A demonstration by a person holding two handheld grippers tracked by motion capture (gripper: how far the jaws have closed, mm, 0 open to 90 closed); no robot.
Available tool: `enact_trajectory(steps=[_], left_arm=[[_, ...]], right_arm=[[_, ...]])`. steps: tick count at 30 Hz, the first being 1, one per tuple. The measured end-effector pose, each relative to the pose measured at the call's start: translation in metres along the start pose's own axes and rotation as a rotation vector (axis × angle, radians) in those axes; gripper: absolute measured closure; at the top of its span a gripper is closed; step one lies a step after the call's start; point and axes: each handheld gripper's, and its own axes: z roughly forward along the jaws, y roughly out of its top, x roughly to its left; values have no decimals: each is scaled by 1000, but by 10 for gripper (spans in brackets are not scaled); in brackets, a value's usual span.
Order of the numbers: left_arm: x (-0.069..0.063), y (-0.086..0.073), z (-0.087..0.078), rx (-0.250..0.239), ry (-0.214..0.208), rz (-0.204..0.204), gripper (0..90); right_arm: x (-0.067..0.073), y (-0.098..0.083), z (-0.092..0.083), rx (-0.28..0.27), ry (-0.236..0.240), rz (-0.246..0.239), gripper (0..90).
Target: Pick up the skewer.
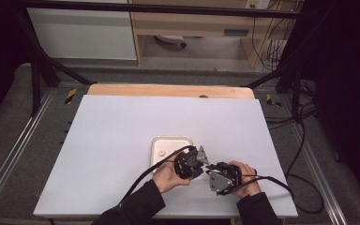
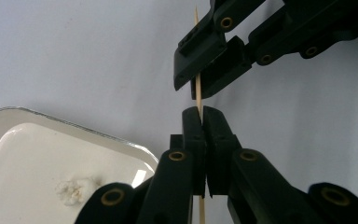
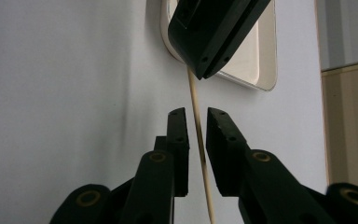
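Clamped in our left gripper [image 2: 200,119]: thin wooden skewer [image 3: 195,100], just beside the white tray [image 1: 171,142]. Our right gripper [image 3: 195,122] straddles it, jaws apart. Handover pending; popcorn-like morsel [image 2: 74,190] unspeared.

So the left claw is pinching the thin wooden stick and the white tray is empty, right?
Not quite. The left claw is pinching the thin wooden stick, but the white tray isn't empty: the left gripper view shows a small white crumbly lump in it.
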Motion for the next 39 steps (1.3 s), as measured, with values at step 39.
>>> enact_trajectory(steps=[39], left_arm=[[8, -20, -7, 107, -35, 5, 787]], right_arm=[[0, 3, -1, 49, 16, -106, 888]])
